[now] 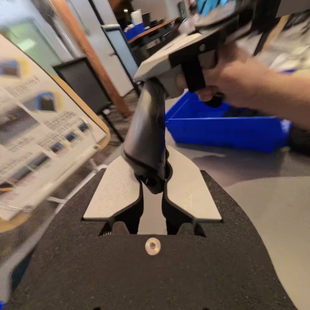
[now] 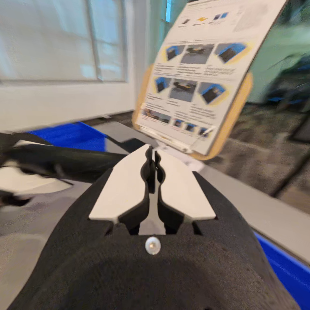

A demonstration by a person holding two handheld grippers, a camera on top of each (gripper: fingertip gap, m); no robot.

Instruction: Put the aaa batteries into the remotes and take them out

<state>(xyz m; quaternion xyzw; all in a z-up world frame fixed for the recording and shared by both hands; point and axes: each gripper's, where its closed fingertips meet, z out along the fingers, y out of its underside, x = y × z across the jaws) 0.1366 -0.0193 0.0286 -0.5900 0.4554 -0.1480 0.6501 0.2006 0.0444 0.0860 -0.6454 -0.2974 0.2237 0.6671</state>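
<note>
A black remote [image 1: 146, 134] is clamped at its lower end by the left hand-held gripper [image 1: 151, 182] and its 12 o'clock end is pinched, apparently at the cover, by the nearly closed right hand-held gripper [image 2: 153, 166], likely to steady it for battery access above the worktop [image 1: 251, 192].

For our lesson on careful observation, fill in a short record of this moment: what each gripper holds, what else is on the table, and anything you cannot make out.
left gripper: shut on the end of a black remote, which stands tilted upward
right gripper: shut on a small dark piece; what it is cannot be told
hand: a person's, on the right gripper's handle
blue bin: on the grey table, behind the remote
instruction sheet: propped on a wooden stand
batteries: none visible
picture quality: blurred
</note>
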